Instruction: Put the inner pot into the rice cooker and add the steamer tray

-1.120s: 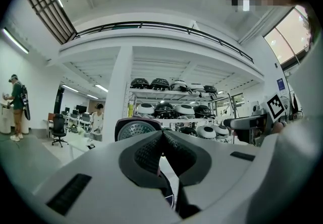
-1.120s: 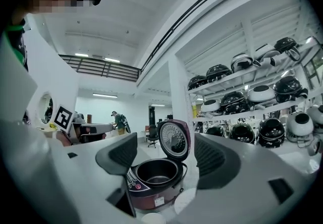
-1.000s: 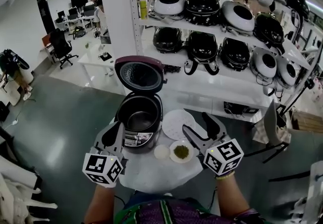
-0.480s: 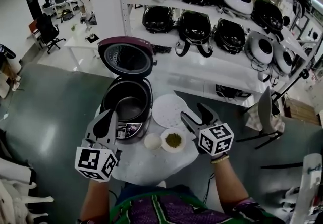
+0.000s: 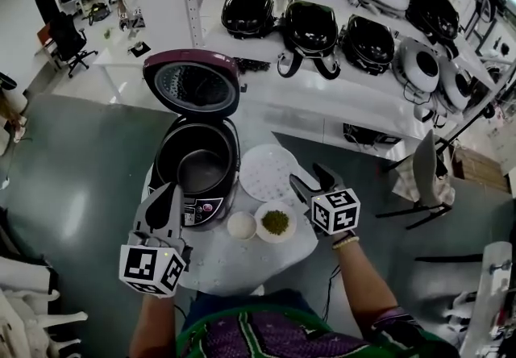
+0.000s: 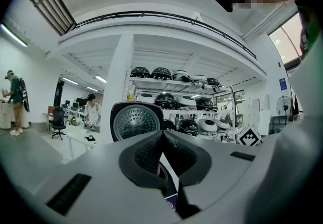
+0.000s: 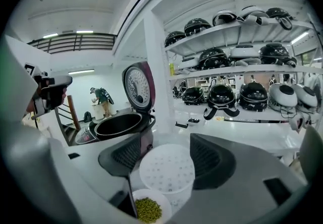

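— Is the pot in yet?
— Looks so: the inner pot (image 5: 199,172) sits in the rice cooker (image 5: 211,207). The steamer tray (image 5: 268,172) lies on the table (image 5: 242,261) beside it. My right fingers (image 5: 302,189), spread but just narrowing, hold nothing. My left fingers (image 5: 169,205) are clenched, empty.

The grey left claw (image 5: 171,189) and right claw (image 5: 307,176) carry black-and-white marker cubes (image 5: 151,269).

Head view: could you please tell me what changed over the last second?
The right hand-held gripper lowered toward the steamer tray; its open jaws have just been closing, gripping nothing. The left hand-held gripper stayed shut near the rice cooker; tray and bowls unmoved.
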